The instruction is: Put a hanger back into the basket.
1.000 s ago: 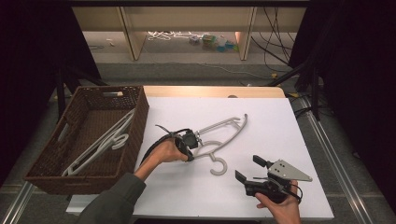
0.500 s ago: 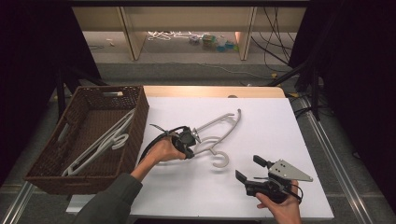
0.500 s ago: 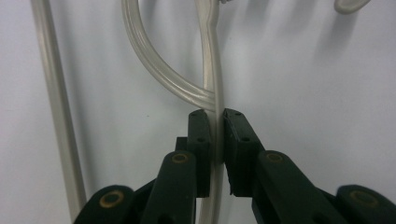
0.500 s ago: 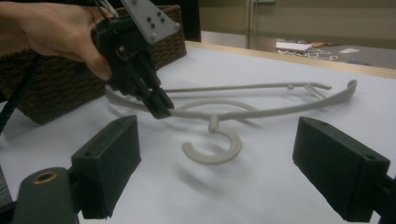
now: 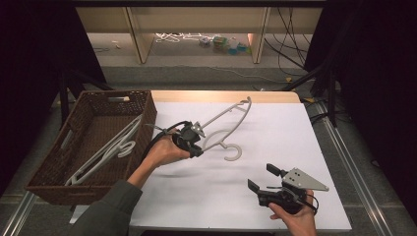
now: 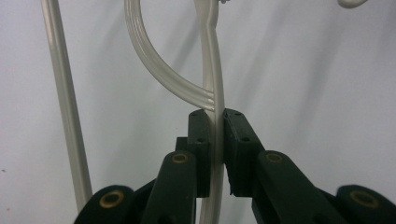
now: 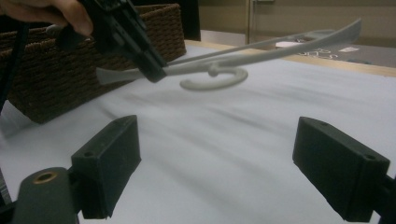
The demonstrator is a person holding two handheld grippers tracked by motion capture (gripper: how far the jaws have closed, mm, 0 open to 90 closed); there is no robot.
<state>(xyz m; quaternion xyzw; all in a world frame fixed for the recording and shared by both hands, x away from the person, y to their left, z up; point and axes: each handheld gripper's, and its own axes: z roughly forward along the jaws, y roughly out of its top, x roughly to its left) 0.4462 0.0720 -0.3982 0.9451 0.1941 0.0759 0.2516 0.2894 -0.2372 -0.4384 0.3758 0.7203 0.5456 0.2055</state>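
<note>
Desk (image 5: 295, 147), white top, with a wicker basket (image 5: 54, 169) at its left edge that already holds a few white hangers (image 5: 105, 150). One more white hanger (image 5: 231, 115) is off the desk, carried in the air over the desk's middle-left, hook hanging toward the person, just right of the basket's rim.

Left gripper (image 5: 193, 139): jaws clamped tight on the hanger's thin arm near its end; the left gripper view shows the strip pinched between both pads (image 6: 201, 140). Right gripper (image 5: 265, 179): jaws spread wide, nothing between them, idle low at the desk's near right, well apart from the hanger.

Step in hand, as I judge it: transport of the hanger to the basket. Next move calls for swinging it left over the rim, lowering it alongside the others, then letting go.

Versus the earlier frames: hanger is higher and tilted up more, shifted toward the basket; right gripper unchanged.
</note>
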